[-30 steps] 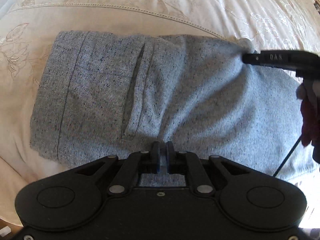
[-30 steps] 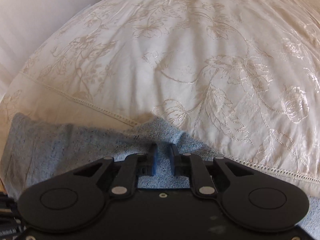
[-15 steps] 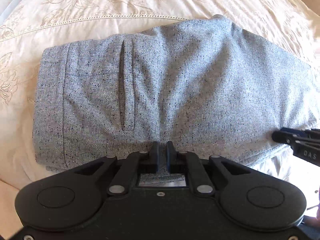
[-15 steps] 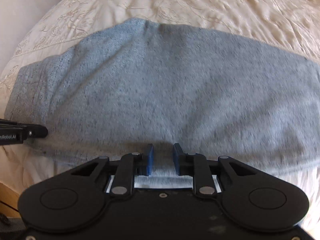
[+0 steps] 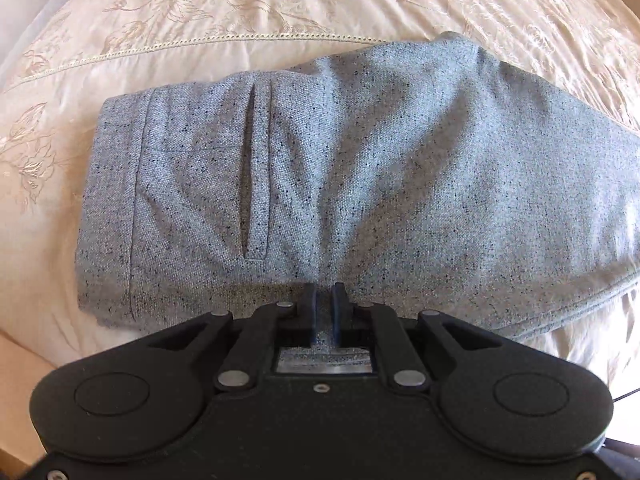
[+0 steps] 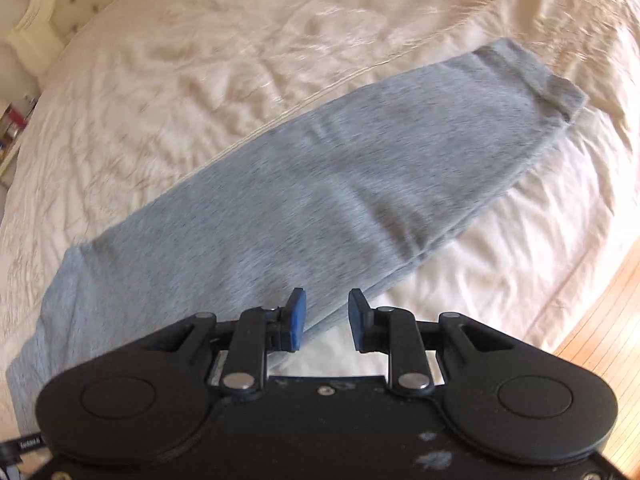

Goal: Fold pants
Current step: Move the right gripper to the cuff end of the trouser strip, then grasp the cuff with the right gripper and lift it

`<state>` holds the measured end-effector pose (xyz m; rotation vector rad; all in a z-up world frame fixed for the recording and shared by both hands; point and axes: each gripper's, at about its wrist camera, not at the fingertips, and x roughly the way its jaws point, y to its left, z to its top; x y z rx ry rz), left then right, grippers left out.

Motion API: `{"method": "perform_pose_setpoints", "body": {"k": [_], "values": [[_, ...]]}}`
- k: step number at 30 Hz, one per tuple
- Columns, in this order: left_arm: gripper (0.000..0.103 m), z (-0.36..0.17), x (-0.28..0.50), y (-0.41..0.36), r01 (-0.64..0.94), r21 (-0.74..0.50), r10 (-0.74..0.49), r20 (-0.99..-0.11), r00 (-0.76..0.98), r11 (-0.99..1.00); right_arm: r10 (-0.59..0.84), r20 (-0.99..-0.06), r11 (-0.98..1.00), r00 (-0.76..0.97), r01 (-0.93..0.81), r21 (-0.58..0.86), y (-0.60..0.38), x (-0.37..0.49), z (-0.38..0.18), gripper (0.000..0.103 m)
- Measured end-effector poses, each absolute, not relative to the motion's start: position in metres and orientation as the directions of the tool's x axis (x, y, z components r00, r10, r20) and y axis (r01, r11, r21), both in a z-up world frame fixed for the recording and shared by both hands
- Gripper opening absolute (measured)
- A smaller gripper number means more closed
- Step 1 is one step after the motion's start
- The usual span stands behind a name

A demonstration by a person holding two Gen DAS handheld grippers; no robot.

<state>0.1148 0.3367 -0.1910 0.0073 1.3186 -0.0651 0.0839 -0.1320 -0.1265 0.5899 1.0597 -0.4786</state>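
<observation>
Pants (image 5: pixel 360 168) flat lengthwise on bedspread (image 5: pixel 240 8), halved; left gripper (image 5: pixel 323 300) nearly closed, pinching near edge as anchor; right gripper (image 6: pixel 327 320) empty, jaws opening above leg.

no readable txt; tiny print on black part (image 6: pixel 30 442) too blurry.

The grey, dark-flecked knitted cloth pants (image 5: pixel 360 184) look matt and coarse-grained, with stitched seams. The cream bedspread (image 5: pixel 240 4) beneath is smooth, faintly glossy cloth with raised embroidered flowers. The left gripper (image 5: pixel 323 304) and right gripper (image 6: pixel 327 316) have matt black plastic bodies with shiny metal rivets (image 6: pixel 239 381) and dull blue rubbery pads (image 6: pixel 297 320). The orange-brown floor (image 6: pixel 604 336) looks like smooth wood.
</observation>
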Motion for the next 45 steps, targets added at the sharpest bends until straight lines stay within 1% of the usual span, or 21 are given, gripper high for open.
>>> {"method": "perform_pose_setpoints", "body": {"k": [5,7,9,10,16,20,23,30,37,38,39,40,41,45], "values": [[0.016,-0.180,0.102,0.304,-0.100,0.018,0.045,-0.962,0.270,0.995,-0.120,-0.905,0.654,0.409,0.718,0.238,-0.241,0.063,-0.137,0.028],[0.016,-0.174,0.097,0.282,-0.158,0.044,0.087,-0.958,0.273,0.986,-0.130,-0.900,0.624,0.417,0.740,0.252,-0.283,0.053,-0.139,0.031],[0.019,-0.165,0.093,0.256,-0.183,0.061,0.111,-0.953,0.281,0.981,-0.136,-0.898,0.602,0.419,0.754,0.261,-0.320,0.049,-0.145,0.031],[0.023,-0.164,0.093,0.242,-0.185,0.067,0.118,-0.952,0.282,0.980,-0.136,-0.899,0.595,0.417,0.760,0.263,-0.337,0.046,-0.147,0.031],[0.025,-0.149,0.093,0.146,-0.112,0.027,0.062,-0.945,0.320,0.993,-0.096,-0.893,0.590,0.440,0.748,0.305,-0.410,0.052,-0.161,0.033],[0.027,-0.141,0.095,0.096,-0.041,0.008,0.020,-0.945,0.325,0.999,-0.046,-0.890,0.598,0.454,0.726,0.340,-0.430,0.060,-0.171,0.036],[0.027,-0.131,0.102,0.068,0.014,0.014,0.009,-0.946,0.324,1.000,-0.009,-0.886,0.601,0.465,0.710,0.367,-0.436,0.063,-0.179,0.037],[0.027,-0.120,0.105,0.032,0.083,0.023,-0.003,-0.953,0.304,0.996,0.035,-0.868,0.580,0.496,0.697,0.422,-0.445,0.065,-0.199,0.040],[0.027,-0.122,0.107,0.013,0.103,0.017,-0.013,-0.958,0.286,0.995,0.080,-0.830,0.563,0.553,0.662,0.495,-0.453,0.065,-0.207,0.041],[0.027,-0.124,0.108,0.008,0.111,0.013,-0.019,-0.959,0.282,0.994,0.094,-0.821,0.556,0.563,0.654,0.512,-0.454,0.065,-0.208,0.042],[0.027,-0.126,0.110,0.004,0.119,0.010,-0.024,-0.960,0.278,0.993,0.110,-0.813,0.552,0.572,0.645,0.528,-0.455,0.065,-0.208,0.038],[0.027,-0.127,0.111,0.000,0.126,0.008,-0.027,-0.961,0.276,0.992,0.125,-0.804,0.554,0.581,0.631,0.543,-0.456,0.065,-0.207,0.023],[0.027,-0.128,0.114,-0.006,0.137,0.004,-0.034,-0.962,0.273,0.991,0.138,-0.796,0.562,0.590,0.615,0.553,-0.455,0.065,-0.205,0.011],[0.027,-0.132,0.134,-0.028,0.176,-0.023,-0.070,-0.961,0.267,0.984,0.148,-0.773,0.596,0.616,0.568,0.567,-0.450,0.066,-0.186,0.012]]}}
